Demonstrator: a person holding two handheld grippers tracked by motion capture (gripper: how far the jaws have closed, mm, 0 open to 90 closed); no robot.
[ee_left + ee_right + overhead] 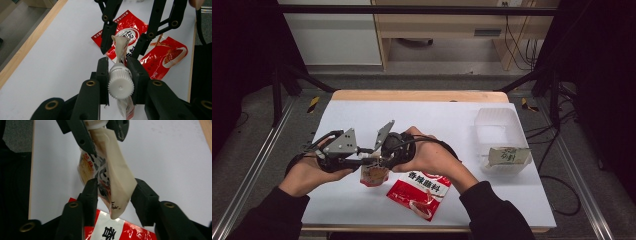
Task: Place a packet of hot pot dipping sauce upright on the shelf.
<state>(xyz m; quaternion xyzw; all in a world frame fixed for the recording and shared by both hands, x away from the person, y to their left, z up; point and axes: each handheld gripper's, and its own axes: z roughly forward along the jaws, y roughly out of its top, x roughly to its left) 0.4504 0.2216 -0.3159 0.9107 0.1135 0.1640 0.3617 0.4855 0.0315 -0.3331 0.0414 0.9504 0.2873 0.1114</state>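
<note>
Above the near-left part of the white bench (362, 112), the 2 tongs meet over a small spouted pouch (374, 174). The left tongs (119, 65) are clamped on the pouch's white ribbed cap (120, 83), 1 jaw on each side of it. The right tongs (113, 190) stand narrow around the pouch body (110, 175); their jaws sit just beside the creased film, but I cannot tell whether they truly pinch it.

The pouch hangs between the 2 tools, held off the bench. Below it, on the near side, lies a red sachet (422, 192) with white lettering. Far to the right stands a clear plastic tub (497, 125), with a pale green-printed packet (508, 156) at its near end.

As a judgement, the work is at its middle: the cap is gripped and the body steadied, yet the cap remains on. Unscrewing it, or carrying the pouch to the tub, is left to do.
</note>
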